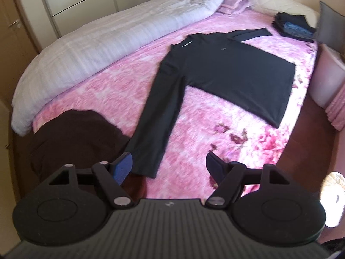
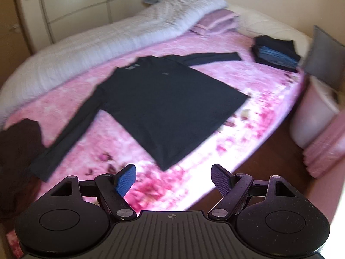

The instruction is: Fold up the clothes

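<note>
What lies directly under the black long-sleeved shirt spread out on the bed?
The pink floral bedspread shows all around the black shirt; whatever lies beneath the shirt is covered.

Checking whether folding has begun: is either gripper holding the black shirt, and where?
Nothing is held. The left gripper and right gripper are both open above the bed, clear of the black shirt.

A shirt (image 1: 232, 69) lies flat in the middle of the bed (image 1: 194, 129), with both sleeves spread out. One sleeve (image 1: 155, 125) reaches to the near edge of the bed. The other sleeve (image 2: 213, 57) points toward the head of the bed. A rolled blanket (image 1: 107, 38) runs along the far edge. A stack of folded clothes (image 2: 276, 52) sits near the head corner. Another piece of clothing (image 1: 73, 142) hangs over the near foot corner, beside the sleeve end.
</note>
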Motion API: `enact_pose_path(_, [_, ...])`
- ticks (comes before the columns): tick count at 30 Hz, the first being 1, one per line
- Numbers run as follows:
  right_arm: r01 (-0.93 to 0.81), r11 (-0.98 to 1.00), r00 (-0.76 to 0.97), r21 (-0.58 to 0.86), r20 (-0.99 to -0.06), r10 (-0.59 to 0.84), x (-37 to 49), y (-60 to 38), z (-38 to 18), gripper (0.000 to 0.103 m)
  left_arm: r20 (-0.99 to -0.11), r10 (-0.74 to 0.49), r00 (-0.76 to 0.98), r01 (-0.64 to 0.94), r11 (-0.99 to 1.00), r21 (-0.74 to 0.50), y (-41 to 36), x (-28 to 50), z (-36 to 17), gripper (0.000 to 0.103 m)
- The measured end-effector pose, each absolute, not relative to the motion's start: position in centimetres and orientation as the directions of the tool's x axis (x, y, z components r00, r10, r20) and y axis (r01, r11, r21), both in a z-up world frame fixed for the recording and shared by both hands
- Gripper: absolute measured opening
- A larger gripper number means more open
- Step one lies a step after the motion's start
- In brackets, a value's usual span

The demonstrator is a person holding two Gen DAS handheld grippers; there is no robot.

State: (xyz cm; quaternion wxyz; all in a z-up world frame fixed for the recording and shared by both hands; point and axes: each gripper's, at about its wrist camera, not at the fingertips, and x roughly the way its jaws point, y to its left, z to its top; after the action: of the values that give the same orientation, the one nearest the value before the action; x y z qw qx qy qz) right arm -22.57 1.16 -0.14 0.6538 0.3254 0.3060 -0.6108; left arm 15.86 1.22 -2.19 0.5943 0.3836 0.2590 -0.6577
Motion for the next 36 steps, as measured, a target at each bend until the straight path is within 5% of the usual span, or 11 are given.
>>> enact_pose_path(7, [0.902,0.431,0.292,0.027,-0.773,-0.563,-18.9,-3.2,-2.2,0.079,-0.812,-0.562,0.158,0.987,0.055,0.154,2.3,18.8,-2.2,0.072])
enact_pose_path(15, [0.546,0.837,0.538,-0.041,-0.749,-0.387,-9.3,-3.8,-7.3,0.072,-0.804,-0.519,0.29,0.953,0.234,0.193,5.8,21.6,-3.2,0.075])
enact_pose_path(21, [0.327,0.943,0.584,-0.054,-0.774,-0.247,-0.3,-3.2,-12.7,0.049,-0.81,-0.497,0.311,0.95,0.177,0.256,5.0,24.0,-6.5,0.075])
enact_pose_path(36, [0.227,0.952,0.498,-0.207,-0.815,-0.296,16.3,-3.8,-29.2,0.042,-0.809,-0.55,0.207,0.974,0.039,0.222,-1.8,28.9,-16.0,0.075])
